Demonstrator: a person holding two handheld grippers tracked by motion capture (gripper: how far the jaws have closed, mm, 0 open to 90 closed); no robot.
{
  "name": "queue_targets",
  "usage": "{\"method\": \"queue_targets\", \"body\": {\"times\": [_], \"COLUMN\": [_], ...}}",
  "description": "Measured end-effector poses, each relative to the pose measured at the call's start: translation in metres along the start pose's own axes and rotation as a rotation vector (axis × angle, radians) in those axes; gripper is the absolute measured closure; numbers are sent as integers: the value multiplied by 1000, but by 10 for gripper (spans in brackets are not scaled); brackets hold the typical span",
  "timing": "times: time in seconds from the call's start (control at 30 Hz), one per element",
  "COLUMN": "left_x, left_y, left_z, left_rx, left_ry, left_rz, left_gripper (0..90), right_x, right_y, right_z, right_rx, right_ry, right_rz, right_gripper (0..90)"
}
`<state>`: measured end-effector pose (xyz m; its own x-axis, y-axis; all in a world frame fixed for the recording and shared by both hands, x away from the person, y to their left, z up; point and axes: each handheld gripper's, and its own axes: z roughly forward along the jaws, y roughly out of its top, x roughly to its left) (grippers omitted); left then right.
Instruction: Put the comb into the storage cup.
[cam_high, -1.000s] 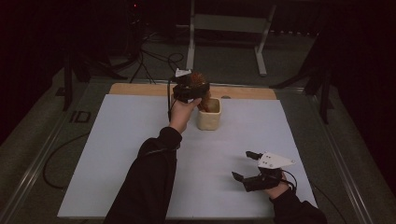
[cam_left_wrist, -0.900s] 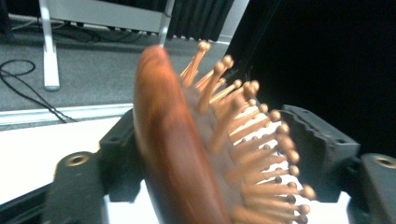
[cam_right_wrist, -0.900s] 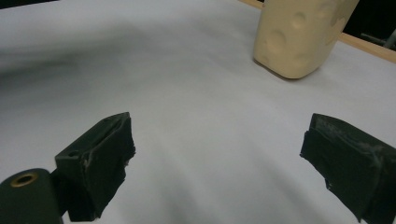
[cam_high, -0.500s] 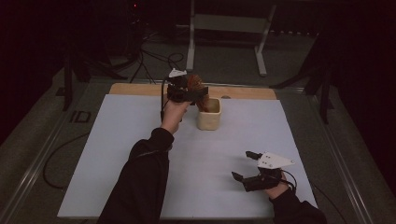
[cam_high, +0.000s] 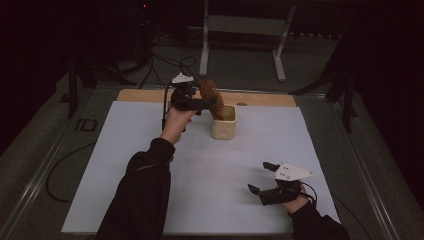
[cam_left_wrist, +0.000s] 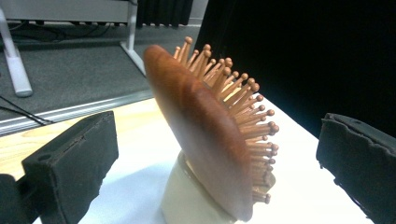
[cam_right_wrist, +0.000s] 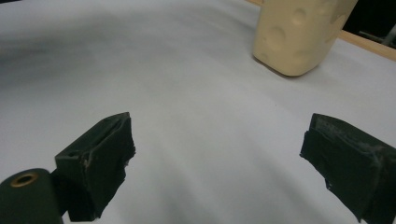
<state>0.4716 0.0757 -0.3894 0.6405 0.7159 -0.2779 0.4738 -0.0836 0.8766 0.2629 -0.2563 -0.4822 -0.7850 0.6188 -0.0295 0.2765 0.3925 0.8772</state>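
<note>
A brown wooden hairbrush (cam_high: 209, 94) (cam_left_wrist: 205, 140) stands head-up in a cream cup (cam_high: 223, 124) (cam_left_wrist: 184, 200) at the back of the white sheet, its bristles facing right in the left gripper view. My left gripper (cam_high: 212, 103) (cam_left_wrist: 215, 154) is held level just left of the cup. Its jaws have just been opening and now stand open, with the brush head in line between them and a gap on each side. My right gripper (cam_high: 257, 176) (cam_right_wrist: 219, 154) rests open near the front right, nothing between its pads. The cup (cam_right_wrist: 299, 32) lies far ahead of it.
The white sheet (cam_high: 150, 150) covers the table, with a wooden strip (cam_high: 265, 98) along its far edge. Beyond it are a metal stand (cam_high: 240, 25) and cables (cam_high: 165, 60) on the dark floor.
The left gripper has let go of the brush and drawn back a little to the left; the brush stays standing in the cup. The right gripper has kept still.
</note>
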Motion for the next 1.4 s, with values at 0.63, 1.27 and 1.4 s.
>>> {"method": "queue_targets", "body": {"times": [0.63, 1.27, 1.4], "left_x": [-1, -5, -6], "left_y": [-7, -30, -37], "left_z": [-25, -69, -77], "left_rx": [25, 96, 107], "left_ry": [-42, -85, -81], "left_rz": [144, 219, 233], "left_gripper": [0, 0, 0], "right_x": [2, 1, 1], "right_y": [1, 0, 1], "right_z": [2, 6, 6], "right_rx": [7, 13, 11], "right_ry": [3, 10, 10], "right_rz": [-4, -9, -7], "right_gripper": [80, 80, 80]}}
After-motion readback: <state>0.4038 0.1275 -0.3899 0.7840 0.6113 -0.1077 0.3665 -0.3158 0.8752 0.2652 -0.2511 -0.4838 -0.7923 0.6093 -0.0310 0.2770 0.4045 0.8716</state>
